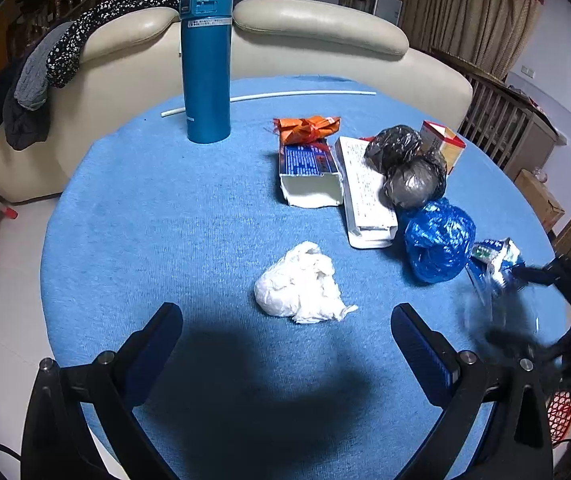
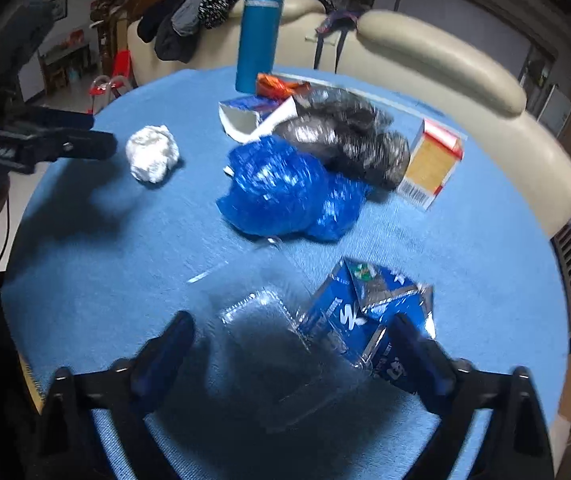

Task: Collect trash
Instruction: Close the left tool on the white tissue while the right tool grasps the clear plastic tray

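Right gripper (image 2: pixel 291 336) pointed down at the round table (image 2: pixel 485 248), jaws spread. Between them lie a clear plastic clamshell tray (image 2: pixel 281 344) and a crumpled blue foil packet (image 2: pixel 369 312); the right fingertip (image 2: pixel 409 332) overlaps the packet's edge, but whether the pads press on either item I cannot tell — the picture is blurred there.

Left gripper (image 1: pixel 285 320) also spread wide, nothing between its jaws, hovering just short of a crumpled white tissue wad (image 1: pixel 301 284).

Further in, a blue plastic bag ball (image 2: pixel 281 192) sits near the table's middle, touching two black bag balls (image 2: pixel 349 140) behind it. Left of those in the left wrist view: an open-ended blue-and-white carton (image 1: pixel 311 172) and a white printed box (image 1: pixel 365 196) lying flat. A small red-and-yellow box (image 2: pixel 431 164) stands to the right of the black bags.

Far side — orange wrapper (image 1: pixel 307 126), upright teal thermos (image 1: pixel 206 64), thin white rod (image 1: pixel 305 96) along the edge. Cream sofa (image 1: pixel 317 24) beyond, with dark clothes (image 1: pixel 65 56) draped on it.
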A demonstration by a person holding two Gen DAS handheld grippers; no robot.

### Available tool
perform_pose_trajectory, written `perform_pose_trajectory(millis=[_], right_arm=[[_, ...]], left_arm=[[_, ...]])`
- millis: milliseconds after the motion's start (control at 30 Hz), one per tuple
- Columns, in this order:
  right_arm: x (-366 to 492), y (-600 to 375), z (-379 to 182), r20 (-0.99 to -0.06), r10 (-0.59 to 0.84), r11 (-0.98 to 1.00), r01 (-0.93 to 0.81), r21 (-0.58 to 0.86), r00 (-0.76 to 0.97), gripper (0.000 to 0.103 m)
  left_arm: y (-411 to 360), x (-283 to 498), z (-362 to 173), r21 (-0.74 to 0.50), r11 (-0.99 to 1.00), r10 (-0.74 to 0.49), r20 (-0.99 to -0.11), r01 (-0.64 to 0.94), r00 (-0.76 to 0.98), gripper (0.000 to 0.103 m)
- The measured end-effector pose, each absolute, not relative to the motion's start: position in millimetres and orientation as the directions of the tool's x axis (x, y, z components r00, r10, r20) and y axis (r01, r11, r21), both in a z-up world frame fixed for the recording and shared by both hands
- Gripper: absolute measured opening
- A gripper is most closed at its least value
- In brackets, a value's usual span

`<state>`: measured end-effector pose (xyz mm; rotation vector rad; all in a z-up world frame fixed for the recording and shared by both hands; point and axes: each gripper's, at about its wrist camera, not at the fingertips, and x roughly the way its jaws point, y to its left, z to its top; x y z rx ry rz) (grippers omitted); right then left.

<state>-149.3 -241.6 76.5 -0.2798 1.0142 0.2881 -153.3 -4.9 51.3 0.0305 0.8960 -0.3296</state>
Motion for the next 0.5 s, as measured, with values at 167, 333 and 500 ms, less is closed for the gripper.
perform_pose_trajectory(millis=[167,333,500], right_arm=[[-152.1,-246.9,81.2,-0.862,0.151,0.946,-0.324,-0.015,0.484,0.059],[-162.4,-251.5,84.1,-0.852,0.173,0.966,-0.255,0.048,0.495,0.054],[-173.7,-254.4,84.4,-0.841,0.186,0.977,-0.190,0.102,0.507,0.054]], left_arm=[[-9.8,-147.3,43.7,-0.087,0.944,-0.263,-0.782,0.319,0.565,0.103],[-20.3,-136.1,30.6,-0.038,0.937,-0.238,-0.797,0.347,0.556,0.103],[-27.4,-119.4,14.7,0.008,0.939,-0.192,-0.818,0.345,0.542,0.103]])
